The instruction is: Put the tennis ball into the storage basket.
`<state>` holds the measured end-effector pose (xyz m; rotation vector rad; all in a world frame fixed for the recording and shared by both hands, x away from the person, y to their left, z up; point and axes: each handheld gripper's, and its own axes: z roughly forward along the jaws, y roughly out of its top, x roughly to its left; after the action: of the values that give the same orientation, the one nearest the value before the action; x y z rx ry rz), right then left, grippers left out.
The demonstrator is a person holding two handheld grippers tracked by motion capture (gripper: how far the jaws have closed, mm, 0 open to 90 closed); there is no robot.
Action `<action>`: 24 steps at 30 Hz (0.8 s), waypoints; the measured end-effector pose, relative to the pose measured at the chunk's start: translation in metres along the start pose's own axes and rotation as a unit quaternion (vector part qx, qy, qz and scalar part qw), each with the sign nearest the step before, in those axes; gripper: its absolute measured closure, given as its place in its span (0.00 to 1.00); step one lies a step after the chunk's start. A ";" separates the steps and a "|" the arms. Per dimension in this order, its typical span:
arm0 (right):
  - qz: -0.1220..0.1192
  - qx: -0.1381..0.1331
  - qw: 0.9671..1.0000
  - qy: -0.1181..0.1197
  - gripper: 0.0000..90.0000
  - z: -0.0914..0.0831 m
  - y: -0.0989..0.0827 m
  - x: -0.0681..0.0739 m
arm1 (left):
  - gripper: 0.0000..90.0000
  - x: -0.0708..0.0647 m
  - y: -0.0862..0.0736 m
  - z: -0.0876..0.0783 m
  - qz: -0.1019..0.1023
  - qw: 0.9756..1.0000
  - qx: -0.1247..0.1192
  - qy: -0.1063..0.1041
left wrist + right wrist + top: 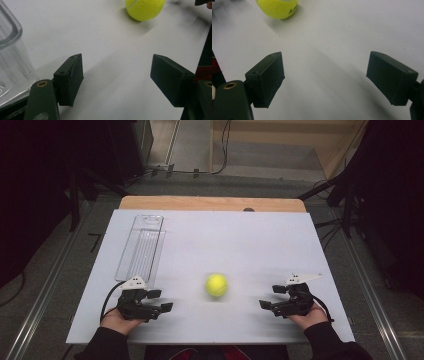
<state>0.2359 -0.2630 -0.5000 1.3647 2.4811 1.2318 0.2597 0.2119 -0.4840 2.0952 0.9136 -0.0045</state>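
Spreading across most of the high view, the white table [215, 240] carries everything here, with a strip of wooden edge at its far side. On its far-left part lies a long clear plastic tray [141, 247], running away from the person; in the left gripper view its rounded transparent corner [10, 50] stands just beside the left jaw.

Nearer the front edge sit the two tools. The left gripper [161, 301] rests in the person's left hand [120, 322], low over the table at the front left, its jaws pointing inward toward the middle. The right gripper [273, 297] mirrors it at the front right, held in the right hand [309, 316], its jaws also turned inward. Both forearms come in from the bottom edge in dark sleeves, wrists low, each hand cupped around the back of its tool.

In each gripper view the two black jaws stand clearly apart with only bare table between them, so neither tool has hold of anything.

The yellow tennis ball [216, 285] lies on the table between the two grippers, roughly midway and slightly farther from the person than their tips, touching neither. The left gripper view shows it ahead and to the right [145, 8]; the right gripper view, ahead and to the left [278, 7].
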 end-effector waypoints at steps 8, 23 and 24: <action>-0.001 -0.007 1.000 0.005 0.14 -0.001 0.000 0.000 | 0.30 0.001 0.001 0.000 -0.008 1.000 -0.004 -0.001; 0.000 -0.013 1.000 0.013 0.14 -0.001 0.001 0.001 | 0.30 0.001 0.002 0.000 -0.008 1.000 -0.009 -0.001; -0.001 -0.015 1.000 0.013 0.14 -0.001 0.002 0.002 | 0.30 0.001 0.002 -0.001 -0.008 1.000 -0.009 -0.001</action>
<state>0.2355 -0.2623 -0.4975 1.3484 2.4699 1.2880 0.2611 0.2119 -0.4826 2.0712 0.9263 -0.0062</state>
